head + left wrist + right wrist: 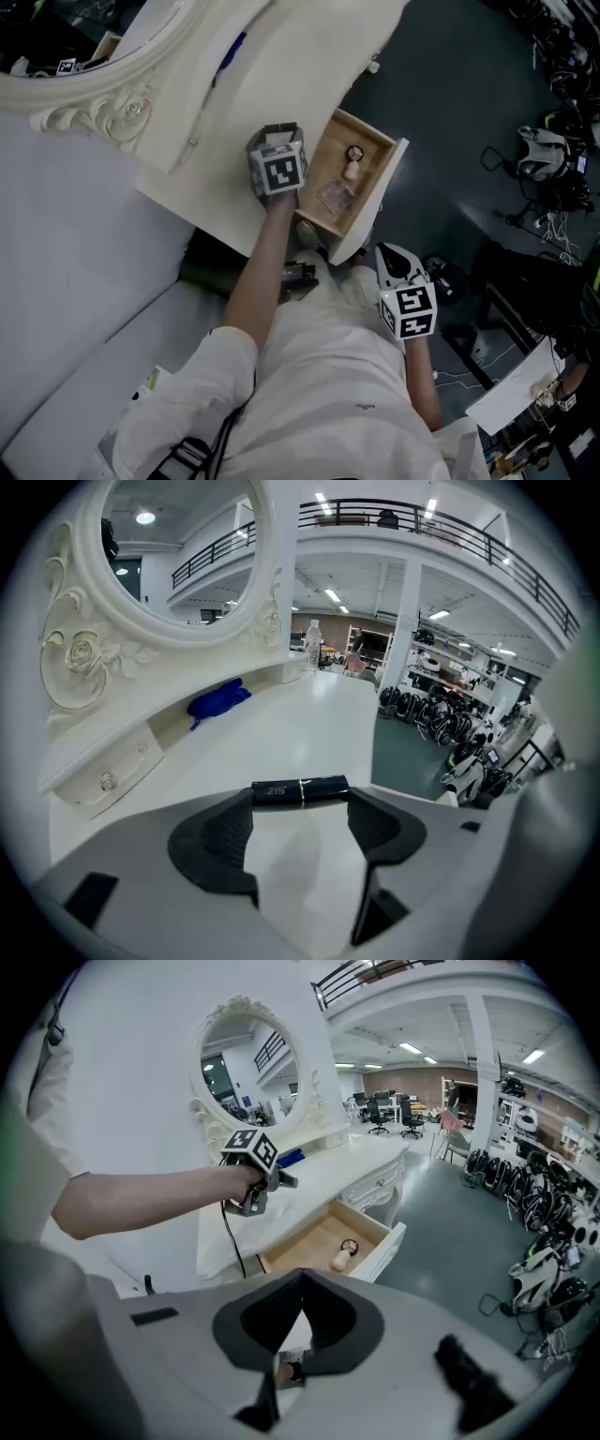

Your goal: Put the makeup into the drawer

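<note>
Left gripper point(300, 806) pinches the black lipstick tube point(300, 790) by its two ends. The tube looks light, rigid and slick, so a mid-barrel hold seems safer. Right gripper point(302, 1283) is closed, empty.

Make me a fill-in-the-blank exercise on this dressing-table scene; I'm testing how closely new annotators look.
The tube held across the tips of the left tool is ___ in colour.
The drawer stands ___.
The right tool is empty, its jaws ___.
The cloth below the mirror is ___.
Missing words: black; open; shut; blue.
</note>
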Available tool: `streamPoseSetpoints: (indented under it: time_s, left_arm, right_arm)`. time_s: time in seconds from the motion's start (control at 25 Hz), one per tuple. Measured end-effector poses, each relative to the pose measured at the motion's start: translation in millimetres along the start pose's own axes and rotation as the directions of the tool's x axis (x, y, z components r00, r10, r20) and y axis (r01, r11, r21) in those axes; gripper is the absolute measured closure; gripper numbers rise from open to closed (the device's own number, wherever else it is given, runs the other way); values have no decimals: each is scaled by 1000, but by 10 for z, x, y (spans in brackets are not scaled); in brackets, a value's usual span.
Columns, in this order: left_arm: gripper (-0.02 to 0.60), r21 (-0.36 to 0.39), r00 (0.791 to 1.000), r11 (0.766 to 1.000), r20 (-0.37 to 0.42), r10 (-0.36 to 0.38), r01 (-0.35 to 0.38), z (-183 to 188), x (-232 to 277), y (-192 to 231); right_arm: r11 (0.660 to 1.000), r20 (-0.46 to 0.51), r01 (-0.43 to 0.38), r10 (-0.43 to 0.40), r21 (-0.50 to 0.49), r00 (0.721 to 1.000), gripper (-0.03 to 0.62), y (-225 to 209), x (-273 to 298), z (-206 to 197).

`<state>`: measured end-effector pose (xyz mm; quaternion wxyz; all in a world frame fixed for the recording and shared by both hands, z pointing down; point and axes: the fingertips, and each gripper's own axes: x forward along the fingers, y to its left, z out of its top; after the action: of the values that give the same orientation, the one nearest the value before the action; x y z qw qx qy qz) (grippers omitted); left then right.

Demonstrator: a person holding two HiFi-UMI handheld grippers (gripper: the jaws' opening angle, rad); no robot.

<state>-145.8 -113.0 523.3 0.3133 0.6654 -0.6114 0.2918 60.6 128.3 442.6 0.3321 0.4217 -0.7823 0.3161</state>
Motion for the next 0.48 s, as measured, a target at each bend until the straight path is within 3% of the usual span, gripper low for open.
streamPoseSetpoints:
  time_s: [0.48]
  left_arm:
    - [259, -16, 998, 1000, 52, -26, 26, -214, -890, -434]
  right_arm:
    - [976, 2, -150, 152, -160, 988, 580, -7, 100, 316]
